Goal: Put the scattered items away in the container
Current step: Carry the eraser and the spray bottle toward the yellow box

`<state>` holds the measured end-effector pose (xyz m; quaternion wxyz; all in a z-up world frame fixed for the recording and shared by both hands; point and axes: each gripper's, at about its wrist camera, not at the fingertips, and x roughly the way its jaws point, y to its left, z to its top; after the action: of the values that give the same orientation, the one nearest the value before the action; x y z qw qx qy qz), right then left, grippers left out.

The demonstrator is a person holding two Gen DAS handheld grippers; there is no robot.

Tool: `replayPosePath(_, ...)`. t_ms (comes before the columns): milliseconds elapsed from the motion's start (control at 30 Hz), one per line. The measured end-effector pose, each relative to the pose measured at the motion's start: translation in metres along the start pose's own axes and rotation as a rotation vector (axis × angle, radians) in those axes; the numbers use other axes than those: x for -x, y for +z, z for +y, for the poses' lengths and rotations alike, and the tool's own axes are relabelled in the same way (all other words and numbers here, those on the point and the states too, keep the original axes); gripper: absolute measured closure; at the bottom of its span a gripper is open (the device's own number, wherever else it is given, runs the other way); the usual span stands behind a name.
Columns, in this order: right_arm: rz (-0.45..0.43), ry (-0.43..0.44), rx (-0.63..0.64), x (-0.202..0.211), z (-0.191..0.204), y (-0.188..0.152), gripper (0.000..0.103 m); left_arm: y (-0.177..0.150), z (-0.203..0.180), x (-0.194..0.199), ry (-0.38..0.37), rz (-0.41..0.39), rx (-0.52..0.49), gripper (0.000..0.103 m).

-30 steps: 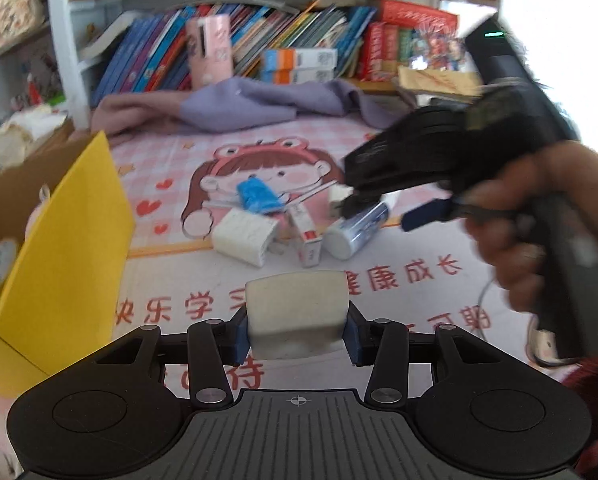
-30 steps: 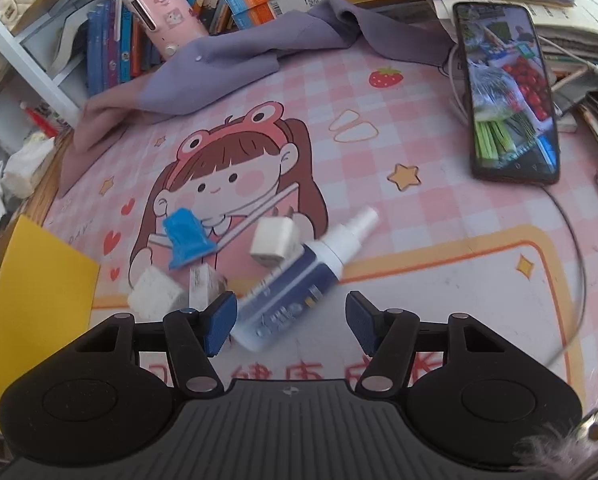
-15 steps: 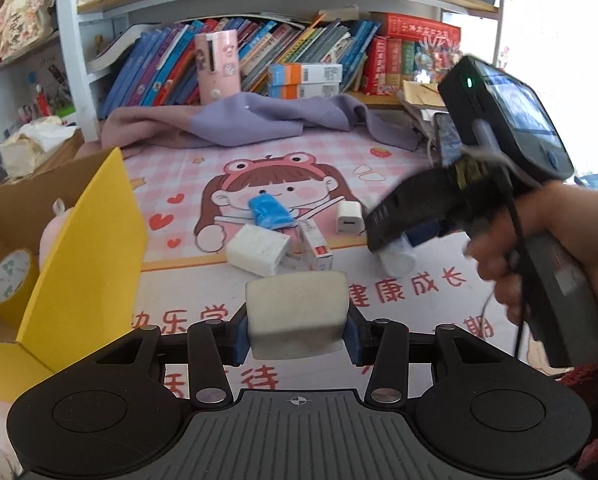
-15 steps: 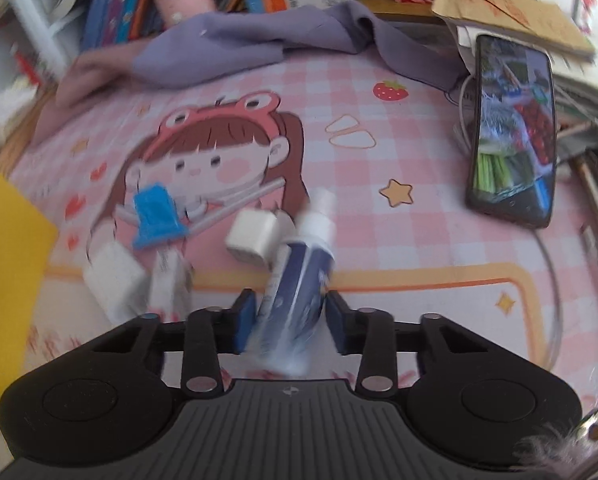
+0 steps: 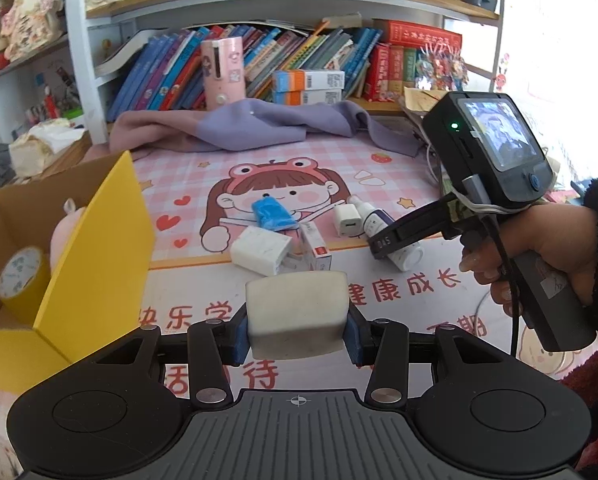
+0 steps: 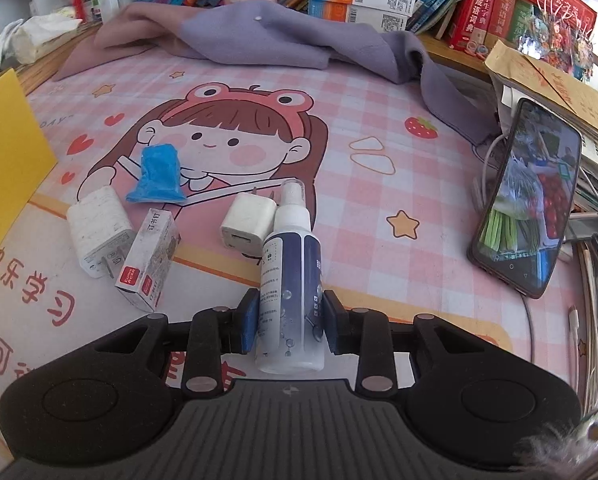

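Observation:
My left gripper [image 5: 297, 334] is shut on an off-white block [image 5: 297, 308], held above the pink mat just right of the open yellow box [image 5: 99, 240]. My right gripper [image 6: 290, 322] is shut on a white and navy spray bottle [image 6: 291, 264], its nozzle pointing away from me and its body low over the mat. In the left wrist view the same right gripper [image 5: 395, 240] grips the bottle [image 5: 373, 220]. On the mat lie a small white charger [image 6: 247, 226], a larger white plug [image 6: 99, 232], a staples box [image 6: 149, 260] and a blue packet [image 6: 159, 174].
Inside the box sit a tape roll [image 5: 19, 276] and a pink toy [image 5: 65, 228]. A purple cloth [image 6: 267, 40] lies at the back below shelves of books. A phone [image 6: 531, 204] leans on its cable and papers at the right edge.
My right gripper closed on the spray bottle and rolled, so the bottle now points straight away from me. The left gripper kept its hold on the block and barely moved.

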<state>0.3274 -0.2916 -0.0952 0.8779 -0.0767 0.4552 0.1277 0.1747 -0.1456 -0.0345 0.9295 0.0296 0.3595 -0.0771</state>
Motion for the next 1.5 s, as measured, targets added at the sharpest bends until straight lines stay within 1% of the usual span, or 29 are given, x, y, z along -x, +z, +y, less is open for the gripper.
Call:
replayPosePath(167, 0.010, 0.046, -0.073, 0.009, -0.012, -0.008, 0.073, -0.001, 0.003, 0.002, -0.001, 0.011, 0.026, 0.061)
replayPosePath(300, -0.011, 0.074, -0.147, 0.029, -0.024, -0.017, 0.073, -0.001, 0.005, 0.005, -0.003, 0.013, 0.046, 0.062)
replayPosePath(433, -0.034, 0.093, -0.170, 0.054, -0.029, -0.027, 0.073, -0.002, 0.005, 0.010, -0.009, 0.011, 0.051, 0.063)
replayPosePath(700, -0.055, 0.109, -0.178, 0.084, -0.019, -0.047, 0.073, -0.008, 0.003, 0.024, -0.046, -0.026, 0.027, 0.064)
replayPosePath(967, -0.079, 0.100, -0.187, 0.117, 0.007, -0.072, 0.073, -0.022, 0.012, 0.048, -0.071, -0.059, -0.006, 0.064)
replayPosePath(1033, -0.090, 0.097, -0.187, 0.127, 0.016, -0.078, 0.073, -0.025, 0.015, 0.053, -0.058, -0.049, -0.024, 0.065)
replayPosePath(1133, -0.104, 0.096, -0.182, 0.142, 0.032, -0.088, 0.073, -0.033, 0.023, 0.065, -0.059, -0.047, -0.027, 0.065)
replayPosePath(1500, -0.130, 0.076, -0.184, 0.187, 0.092, -0.126, 0.073, -0.067, 0.055, 0.118, -0.087, -0.085, -0.038, 0.065)
